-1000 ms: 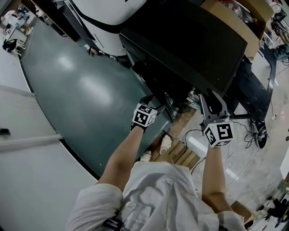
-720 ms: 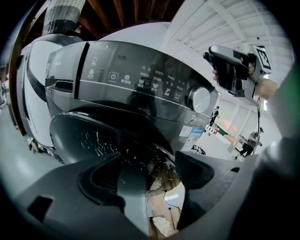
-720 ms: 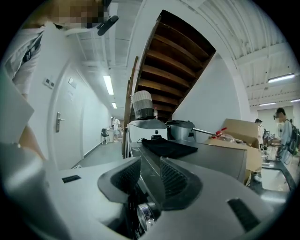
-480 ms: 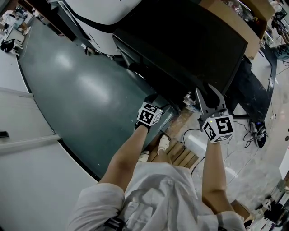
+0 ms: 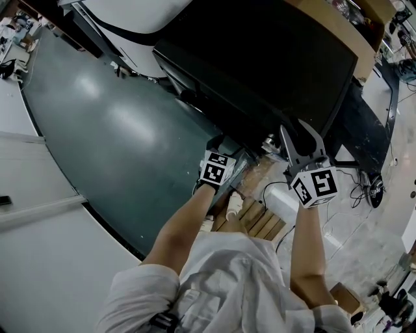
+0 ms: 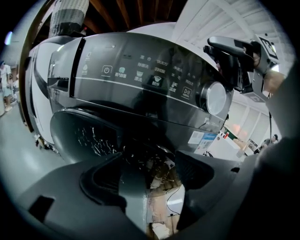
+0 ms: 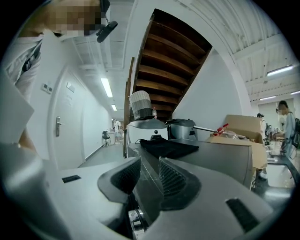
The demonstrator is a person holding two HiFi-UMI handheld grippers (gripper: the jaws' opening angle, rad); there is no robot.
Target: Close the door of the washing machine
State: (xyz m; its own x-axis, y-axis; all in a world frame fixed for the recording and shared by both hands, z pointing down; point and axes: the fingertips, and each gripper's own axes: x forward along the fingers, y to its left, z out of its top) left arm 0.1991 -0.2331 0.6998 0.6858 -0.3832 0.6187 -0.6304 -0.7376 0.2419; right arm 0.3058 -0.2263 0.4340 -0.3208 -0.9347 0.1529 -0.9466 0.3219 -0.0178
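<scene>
The dark washing machine (image 5: 260, 58) fills the top of the head view. Its control panel and silver knob (image 6: 213, 98) face the left gripper view. Below the panel bulges the dark glass door (image 6: 79, 136). My left gripper (image 6: 152, 168) is low at the machine's front. Its jaws stand apart, and a grey edge of the door rests by the left pad with a gap to the right pad. My right gripper (image 5: 299, 133) is higher, its forked jaws wide astride the machine's top front edge (image 7: 149, 166). It also shows in the left gripper view (image 6: 229, 51).
A black cloth (image 7: 166, 146) lies on the machine's top, with a cardboard box (image 5: 338, 32) beyond it. A white appliance (image 5: 143, 19) stands to the left. A wooden pallet (image 5: 260, 221) and cables (image 5: 351, 188) lie by my feet. People stand far off at the right (image 7: 286, 122).
Both grippers have shifted a little to the right along the machine's front, the left one also slightly lower. The right jaws stay just as wide.
</scene>
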